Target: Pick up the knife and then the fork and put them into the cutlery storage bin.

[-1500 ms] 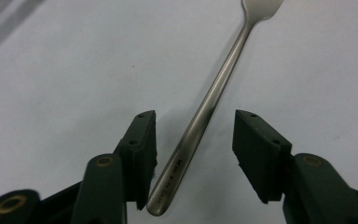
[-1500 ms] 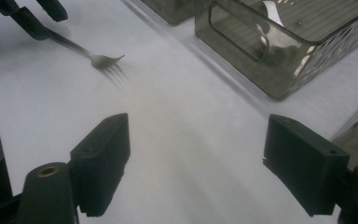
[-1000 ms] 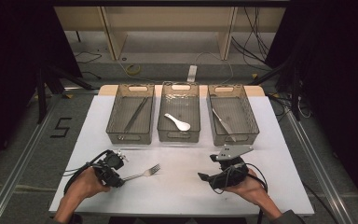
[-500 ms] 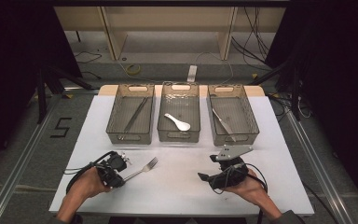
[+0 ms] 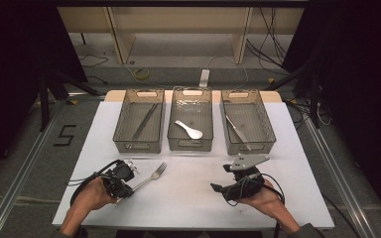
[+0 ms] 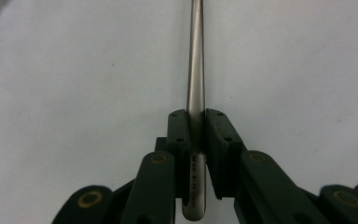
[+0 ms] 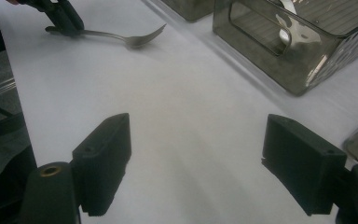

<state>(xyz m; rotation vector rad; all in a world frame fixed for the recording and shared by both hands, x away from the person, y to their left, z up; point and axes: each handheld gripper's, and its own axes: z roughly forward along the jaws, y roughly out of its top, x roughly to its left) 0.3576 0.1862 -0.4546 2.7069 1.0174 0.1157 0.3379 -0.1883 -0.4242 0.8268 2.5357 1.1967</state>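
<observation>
The left tool (image 5: 127, 183) had just been closing, and its jaws were clenched on the handle of the fork (image 5: 151, 176), near the handle's end; in the left gripper view the steel handle (image 6: 196, 70) ran straight up between the two black pads. The fork lay low over the white table (image 5: 188, 198), near its front left, tines pointing toward the bins; whether it was touching the surface could not be told.

The right tool (image 5: 218, 188) rested at the front right, its jaws released and wide apart with nothing between them, as the right gripper view showed.

Three grey bins stood in a row at the back. The left bin (image 5: 124, 119) held a long thin utensil, the middle bin (image 5: 178, 124) a white spoon (image 5: 189, 130), and the right bin (image 5: 263, 119) what looked like a knife (image 5: 238, 133).

By my reading, the sorting was partly done: the grasp was made, while lifting the fork and dropping it in a bin remained.
</observation>
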